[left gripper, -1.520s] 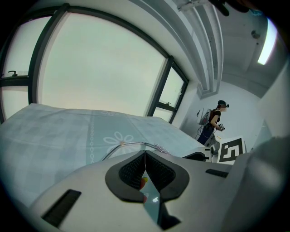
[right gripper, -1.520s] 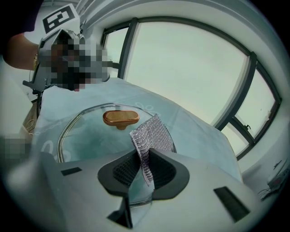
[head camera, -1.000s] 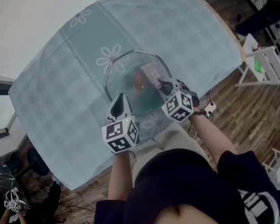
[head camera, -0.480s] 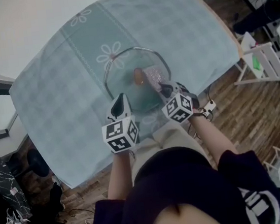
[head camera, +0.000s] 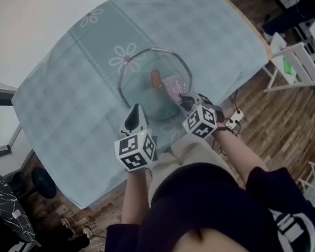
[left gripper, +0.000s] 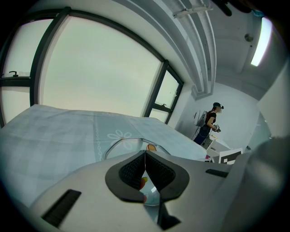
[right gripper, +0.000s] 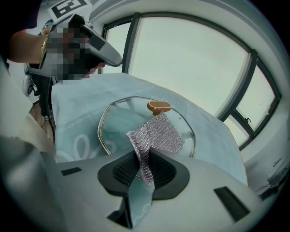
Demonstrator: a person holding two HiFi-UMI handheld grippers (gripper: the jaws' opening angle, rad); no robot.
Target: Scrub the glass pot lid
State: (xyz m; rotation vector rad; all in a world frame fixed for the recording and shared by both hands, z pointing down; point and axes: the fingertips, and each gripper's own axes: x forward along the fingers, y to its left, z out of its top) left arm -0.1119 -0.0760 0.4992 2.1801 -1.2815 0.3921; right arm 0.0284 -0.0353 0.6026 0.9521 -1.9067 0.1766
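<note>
Jaws of the right gripper (right gripper: pixel 145 165) pinch a silver mesh scrubbing cloth (right gripper: pixel 156 133) spread over the round glass pot lid (right gripper: pixel 120 124) just ahead, and the left gripper (left gripper: pixel 145 158) is closed on nothing near its rim, so hard strokes may slide the lid.

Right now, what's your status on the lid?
Left gripper shut on glass lid, near rim. Right gripper shut on mesh scrubber, by the knob. Nothing blocking.
</note>
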